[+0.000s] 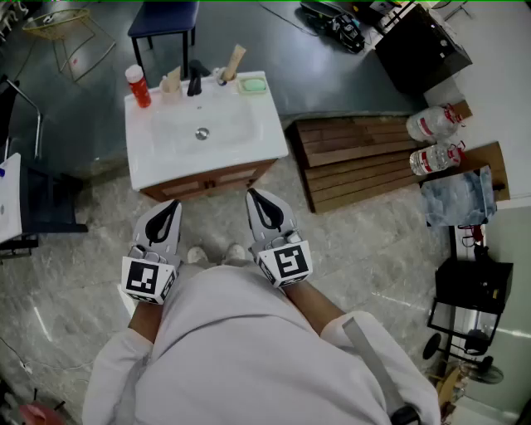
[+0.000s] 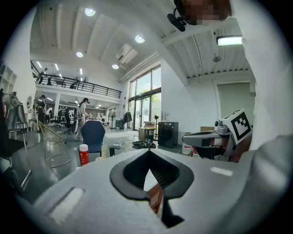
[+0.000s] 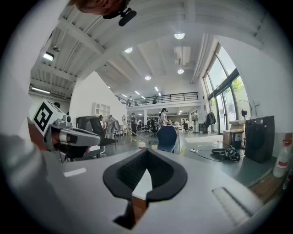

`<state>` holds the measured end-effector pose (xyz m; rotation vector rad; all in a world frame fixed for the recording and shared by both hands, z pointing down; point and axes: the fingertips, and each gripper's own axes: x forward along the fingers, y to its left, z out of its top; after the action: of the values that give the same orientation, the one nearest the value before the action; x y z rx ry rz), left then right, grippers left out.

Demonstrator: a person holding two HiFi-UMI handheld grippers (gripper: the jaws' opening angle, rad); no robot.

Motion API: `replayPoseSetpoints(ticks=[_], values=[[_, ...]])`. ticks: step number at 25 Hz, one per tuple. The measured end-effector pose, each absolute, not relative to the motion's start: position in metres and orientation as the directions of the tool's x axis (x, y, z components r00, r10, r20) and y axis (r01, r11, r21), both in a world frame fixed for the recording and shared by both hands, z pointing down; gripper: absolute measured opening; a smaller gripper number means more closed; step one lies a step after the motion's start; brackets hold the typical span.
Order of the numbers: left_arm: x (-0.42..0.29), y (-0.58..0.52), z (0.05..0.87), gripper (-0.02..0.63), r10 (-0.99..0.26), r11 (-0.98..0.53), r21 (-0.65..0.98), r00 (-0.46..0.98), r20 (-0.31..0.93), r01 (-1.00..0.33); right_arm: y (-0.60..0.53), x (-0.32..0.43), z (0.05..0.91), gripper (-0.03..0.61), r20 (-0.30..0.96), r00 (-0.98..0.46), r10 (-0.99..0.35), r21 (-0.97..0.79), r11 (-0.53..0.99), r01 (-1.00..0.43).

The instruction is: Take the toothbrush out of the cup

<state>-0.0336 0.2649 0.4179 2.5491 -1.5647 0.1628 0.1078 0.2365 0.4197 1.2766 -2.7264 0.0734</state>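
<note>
Mezzanine (image 2: 78, 87) only in gripper views; left tongs (image 2: 149, 153) closed

**Camera layout.** Head view: I look steeply down from above onto the white washbasin (image 1: 199, 124), close ahead. Cameras riding the left gripper (image 1: 172, 203) and right gripper (image 1: 251, 193) face nearly level, low, over the basin's top into the hall. All three views share the blue chair (image 1: 163, 18) beyond.
</note>
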Motion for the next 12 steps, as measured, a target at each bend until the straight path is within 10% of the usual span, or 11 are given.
replayPoseSetpoints(ticks=[12], values=[[-0.0256,0.2648,0.4174,0.005,-0.888,-0.424,0.065,0.429,0.165,-0.903,0.2367,0.1146,0.4152,0.003,0.115,-0.665,-0.738,0.017,0.671,-0.742]])
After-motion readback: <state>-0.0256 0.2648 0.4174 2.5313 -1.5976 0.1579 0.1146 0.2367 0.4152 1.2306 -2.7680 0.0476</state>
